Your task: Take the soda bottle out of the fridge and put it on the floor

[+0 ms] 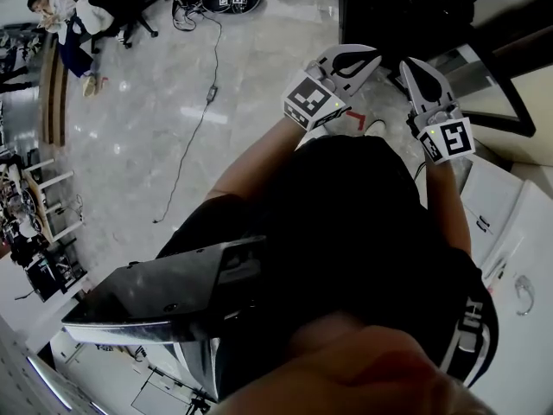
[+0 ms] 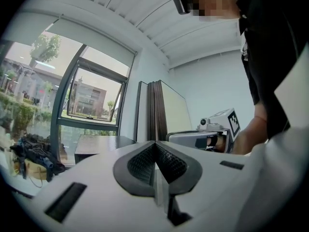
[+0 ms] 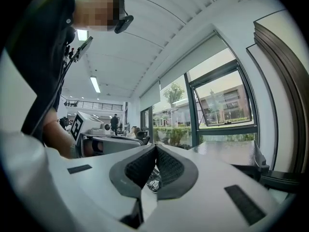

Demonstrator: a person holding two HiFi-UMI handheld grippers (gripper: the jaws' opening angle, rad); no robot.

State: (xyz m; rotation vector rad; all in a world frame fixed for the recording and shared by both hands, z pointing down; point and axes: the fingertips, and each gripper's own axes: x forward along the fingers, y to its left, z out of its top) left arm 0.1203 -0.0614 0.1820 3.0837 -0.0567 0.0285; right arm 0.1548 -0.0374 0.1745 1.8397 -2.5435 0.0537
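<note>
No soda bottle shows in any view. In the head view a person holds both grippers up in front of the chest, pointing away. My left gripper is shut, and its dark pads meet at the tip with nothing between them. My right gripper is shut and empty as well, pads pressed together. Each gripper shows in the other's view: the right gripper and the left gripper. A dark cabinet stands just beyond the two grippers; I cannot tell whether it is the fridge.
A black cable runs across the glossy grey floor. White cabinets stand at the right. People sit at the far left. A large window and tall folded panels are ahead. A dark low table is by the window.
</note>
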